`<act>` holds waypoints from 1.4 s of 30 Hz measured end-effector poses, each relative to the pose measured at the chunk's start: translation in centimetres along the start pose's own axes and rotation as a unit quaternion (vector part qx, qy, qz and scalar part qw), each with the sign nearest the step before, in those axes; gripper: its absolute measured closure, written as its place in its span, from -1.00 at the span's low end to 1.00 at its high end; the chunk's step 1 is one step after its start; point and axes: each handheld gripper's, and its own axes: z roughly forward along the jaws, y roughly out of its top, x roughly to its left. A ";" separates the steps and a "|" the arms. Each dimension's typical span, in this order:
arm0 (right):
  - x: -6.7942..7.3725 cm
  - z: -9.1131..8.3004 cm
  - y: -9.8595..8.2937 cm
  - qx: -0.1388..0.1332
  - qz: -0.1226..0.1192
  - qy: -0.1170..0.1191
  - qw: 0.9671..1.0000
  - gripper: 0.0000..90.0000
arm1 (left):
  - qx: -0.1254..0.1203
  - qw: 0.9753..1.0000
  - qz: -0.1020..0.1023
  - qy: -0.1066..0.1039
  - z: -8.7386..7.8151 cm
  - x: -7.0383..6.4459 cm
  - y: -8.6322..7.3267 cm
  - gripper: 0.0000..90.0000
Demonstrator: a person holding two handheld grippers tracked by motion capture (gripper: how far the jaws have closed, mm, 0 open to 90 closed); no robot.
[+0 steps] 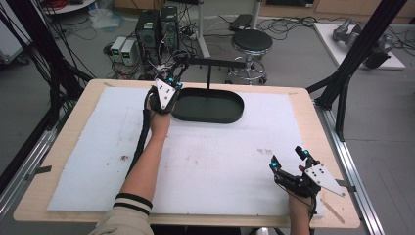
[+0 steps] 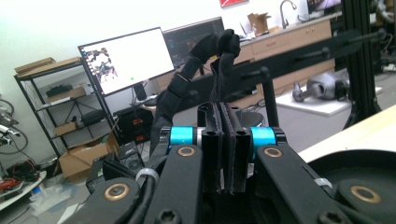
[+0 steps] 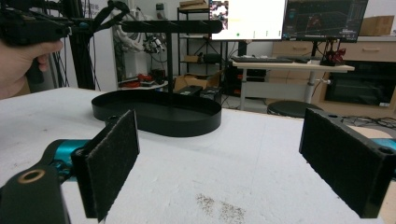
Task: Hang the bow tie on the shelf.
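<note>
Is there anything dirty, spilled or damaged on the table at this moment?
Yes: small brown specks dirty the white mat, ahead of the right gripper, with more stains towards its left side. Nothing looks damaged.

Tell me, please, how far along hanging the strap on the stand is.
Done: the strap is lifted up to the stand's bar. In hand: the left gripper is shut on it beside the bar's end. Left: probably looping it over the bar and letting go. The right gripper sits open over the white mat.
</note>
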 end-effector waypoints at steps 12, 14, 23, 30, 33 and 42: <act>0.1 0.1 -0.1 0.002 -0.003 0.001 1.000 -0.75 | 0.027 1.000 0.011 0.001 1.3 -0.1 -1.3 0.91; 0.1 0.2 -0.2 0.005 -0.002 0.001 1.000 -0.75 | 0.025 1.000 0.011 0.000 1.4 0.0 -1.4 0.78; 0.2 0.2 -0.2 0.005 -0.005 0.001 1.000 -0.75 | 0.031 0.999 -0.020 -0.010 1.1 0.5 -1.1 -0.30; 0.2 0.1 -0.1 0.000 -0.002 0.003 1.000 -0.75 | 0.024 0.996 -0.067 -0.057 -1.0 1.2 0.4 -0.59; 0.2 0.1 -0.1 0.001 -0.003 0.005 1.000 -0.75 | 0.009 0.995 -0.071 -0.075 -2.7 1.9 1.3 -0.64; 0.6 0.2 -0.1 0.000 -0.014 0.004 1.000 -0.75 | -0.045 0.990 -0.103 -0.079 -10.9 5.7 3.1 -0.65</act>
